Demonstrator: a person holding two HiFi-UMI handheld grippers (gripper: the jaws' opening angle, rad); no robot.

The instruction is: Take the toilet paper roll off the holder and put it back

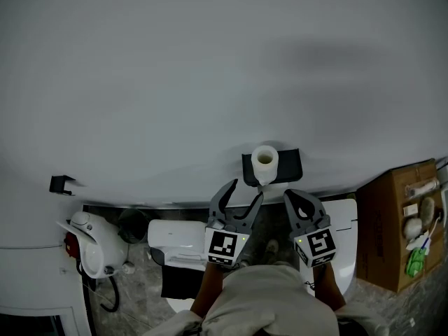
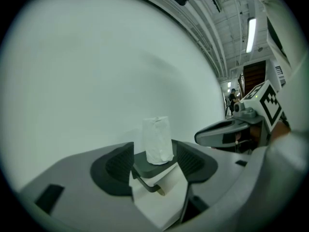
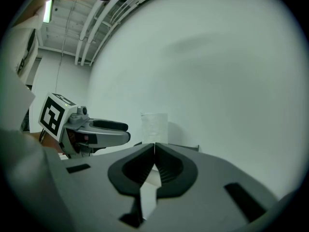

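Note:
A white toilet paper roll (image 1: 264, 161) stands on end on the flat top of a black wall holder (image 1: 288, 165). In the left gripper view the roll (image 2: 157, 140) sits on that black shelf (image 2: 147, 166), and white paper (image 2: 161, 187) hangs from a bar beneath it. My left gripper (image 1: 246, 190) is open just short of the holder, its jaws framing the shelf (image 2: 154, 151) without touching the roll. To its right my right gripper (image 1: 290, 196) is shut with nothing in it, its tips together (image 3: 154, 145) in front of the roll (image 3: 154, 127).
The plain white wall (image 1: 210, 68) fills the view ahead. Below it stand a white toilet (image 1: 175, 238), a white fixture (image 1: 94, 247) at the left and a cardboard box (image 1: 392, 222) with small items at the right. A black hook (image 1: 61, 184) sticks out of the wall.

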